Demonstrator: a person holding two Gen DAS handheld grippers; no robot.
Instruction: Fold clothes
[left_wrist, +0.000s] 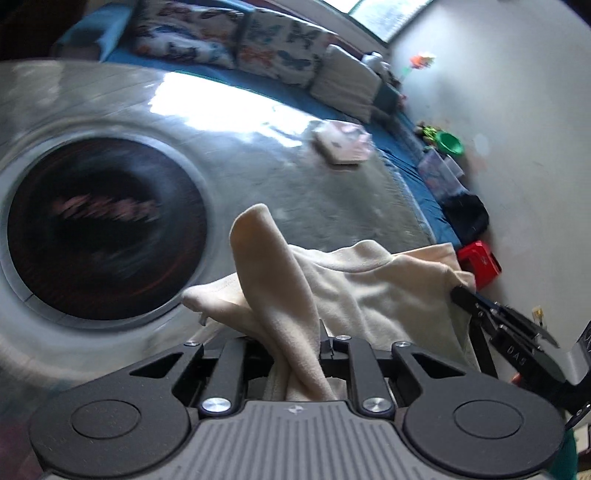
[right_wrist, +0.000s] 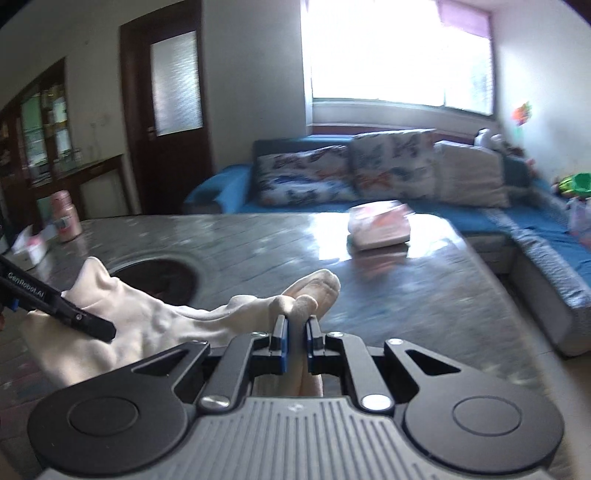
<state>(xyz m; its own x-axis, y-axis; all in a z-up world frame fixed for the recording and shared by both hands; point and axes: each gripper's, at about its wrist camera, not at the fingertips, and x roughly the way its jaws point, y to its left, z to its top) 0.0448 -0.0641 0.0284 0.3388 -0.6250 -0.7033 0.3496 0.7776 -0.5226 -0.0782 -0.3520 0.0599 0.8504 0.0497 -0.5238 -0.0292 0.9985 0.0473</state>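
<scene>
A: Left wrist view first. What is the left gripper (left_wrist: 291, 354) doing?

B: It is clenched on the cream garment (left_wrist: 369, 291). A fold of the cloth runs down between its fingers at the lower centre of the frame, and a rounded flap stands up just above them.

A: And the rest of the cloth?

B: It spreads to the right of centre, over the grey table (left_wrist: 258, 177). At the right edge the right gripper (left_wrist: 460, 293) pinches the far corner of the same garment, its tip closed on the fabric.

A: Anything else on the table?

B: A dark round inset (left_wrist: 103, 229) at the left, blurred, and a folded pink-and-white item (left_wrist: 341, 146) in the upper right of the tabletop. A blue sofa (left_wrist: 424, 173) lies behind.

A: Now the right wrist view.

B: The right gripper (right_wrist: 295, 328) is clamped on the cream garment (right_wrist: 155, 325); bunched cloth sits between its blue-edged fingers at the lower centre and bulges just above them. The cloth stretches to the lower left, where the left gripper (right_wrist: 107, 330) comes in from the left edge and grips it.

A: The folded item?

B: It lies on the table (right_wrist: 424, 280) right of centre, well apart from both tools.
</scene>
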